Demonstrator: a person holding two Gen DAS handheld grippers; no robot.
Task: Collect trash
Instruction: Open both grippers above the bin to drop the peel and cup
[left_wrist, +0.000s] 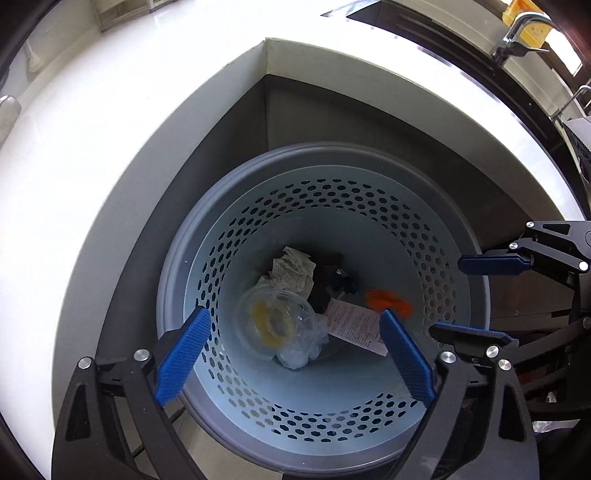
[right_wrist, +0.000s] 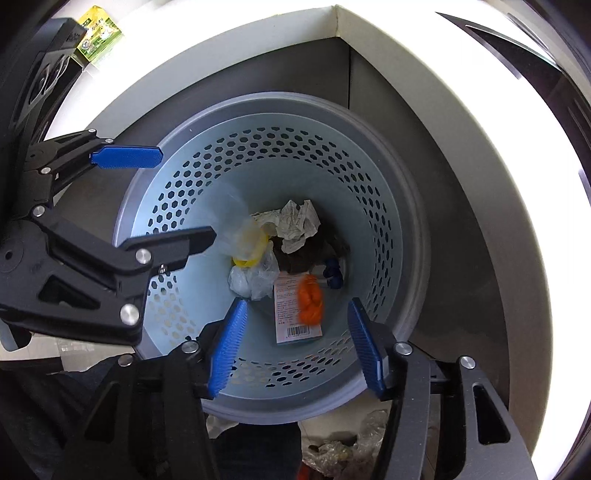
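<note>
Trash lies at the bottom of a pale blue bin (left_wrist: 424, 236) with little holes all round its wall. The bin sits on the floor in a corner, tucked under a white counter (left_wrist: 92, 155). Down inside it there is a crumpled white paper (left_wrist: 293, 271), a clear plastic cup (left_wrist: 275, 321) with yellow stuff in it, a clear plastic bag (right_wrist: 255, 278), a flat paper label (right_wrist: 295, 325) with a bar code, an orange bit (right_wrist: 310, 299) lying on that label, and something small and dark blue (right_wrist: 332, 273). The left gripper (left_wrist: 295, 354) hangs over the mouth of the bin with its blue fingers spread wide apart, and it holds nothing. The right gripper (right_wrist: 295, 343) hangs just beside it, over the bin too, wide open and holding nothing. So it looks like a good bit of the job is done, since many things are already in the bin and both grippers are free. It may not be all done, though. More crinkly plastic (right_wrist: 343, 450) lies on the floor just outside the bin, near the bottom of the right view, and that may need picking up. A green box (right_wrist: 98, 37) sits up on the counter, but I cannot tell if it is trash.
</note>
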